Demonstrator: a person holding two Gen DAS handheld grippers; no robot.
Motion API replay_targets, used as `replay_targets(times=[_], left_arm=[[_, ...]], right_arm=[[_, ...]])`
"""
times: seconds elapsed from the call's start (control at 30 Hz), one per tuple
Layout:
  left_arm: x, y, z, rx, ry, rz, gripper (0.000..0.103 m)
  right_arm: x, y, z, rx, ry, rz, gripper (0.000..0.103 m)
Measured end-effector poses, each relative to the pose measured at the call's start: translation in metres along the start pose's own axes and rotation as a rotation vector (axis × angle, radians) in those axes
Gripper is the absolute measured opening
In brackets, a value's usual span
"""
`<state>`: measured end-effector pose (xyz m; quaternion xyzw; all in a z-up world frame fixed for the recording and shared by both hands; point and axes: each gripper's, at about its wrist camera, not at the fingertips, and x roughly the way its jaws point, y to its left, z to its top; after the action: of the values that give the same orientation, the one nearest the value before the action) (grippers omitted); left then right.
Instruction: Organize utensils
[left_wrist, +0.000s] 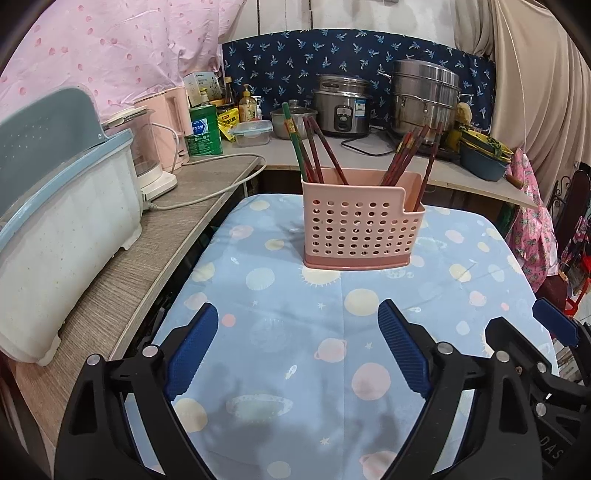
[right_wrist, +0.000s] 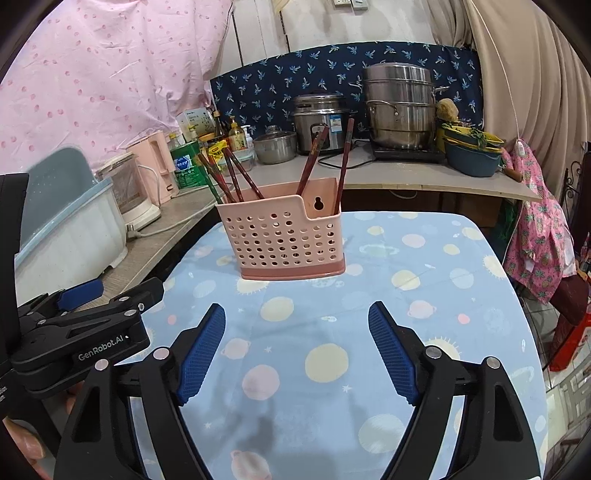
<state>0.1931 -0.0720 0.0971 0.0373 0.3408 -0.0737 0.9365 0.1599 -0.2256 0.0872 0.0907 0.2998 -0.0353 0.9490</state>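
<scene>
Both grippers empty, jaws spread wide, hovering low over the planet-print tablecloth (left_wrist: 280, 332) at the bottom of each frame: left gripper (left_wrist: 297, 350), right gripper (right_wrist: 297, 347). In the right wrist view the left gripper also shows at lower left, side-on, so they sit just beside each other. Pink perforated holder (left_wrist: 360, 229) stands upright at frame centre, well ahead of both sets of fingers. Chopsticks already sit in it in two bunches: a left bunch (left_wrist: 314, 147) with one green stick among the red ones, leaning left, and a right bunch (left_wrist: 410, 155) leaning right at the notched end. No loose utensils visible on the cloth in either view, so the task looks either near done or about to be a re-sort between compartments; can't tell which from here. If it's a re-sort: approach from above along the stick's lean, not square to the holder, and pinch one stick high on the exposed shaft, clear of its neighbours. Holder looks light plastic and may tip or slide on the cloth, so pull straight along the stick axis; steadying the rim with the other gripper would help. Counter clutter at the top of the frame (rice cooker (left_wrist: 343, 107), steel pot (left_wrist: 424, 96)) is well apart, no obstruction.
</scene>
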Motion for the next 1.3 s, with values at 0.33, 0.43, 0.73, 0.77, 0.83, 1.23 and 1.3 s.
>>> replay_targets(times=[0.33, 0.43, 0.73, 0.77, 0.83, 1.23, 1.3], left_arm=[[0.003, -0.003, -0.013, 0.015, 0.016, 0.015, 0.091], [0.005, -0.003, -0.017, 0.015, 0.025, 0.015, 0.092], [0.01, -0.003, -0.025, 0.016, 0.051, 0.04, 0.093], [0.011, -0.002, -0.026, 0.012, 0.054, 0.04, 0.093], [0.011, 0.0, -0.028, 0.004, 0.06, 0.041, 0.093], [0.012, 0.001, -0.031, 0.003, 0.069, 0.042, 0.093], [0.012, 0.001, -0.031, 0.002, 0.069, 0.042, 0.093]], right_arm=[[0.003, -0.006, -0.012, 0.011, 0.026, -0.03, 0.085], [0.005, -0.009, -0.015, 0.02, 0.044, -0.033, 0.094], [0.004, -0.011, -0.022, 0.007, 0.052, -0.059, 0.096], [0.005, -0.011, -0.022, 0.007, 0.056, -0.057, 0.096], [0.005, -0.01, -0.023, 0.003, 0.058, -0.06, 0.096], [0.008, -0.009, -0.026, -0.003, 0.07, -0.071, 0.096], [0.008, -0.009, -0.026, -0.002, 0.073, -0.071, 0.096]])
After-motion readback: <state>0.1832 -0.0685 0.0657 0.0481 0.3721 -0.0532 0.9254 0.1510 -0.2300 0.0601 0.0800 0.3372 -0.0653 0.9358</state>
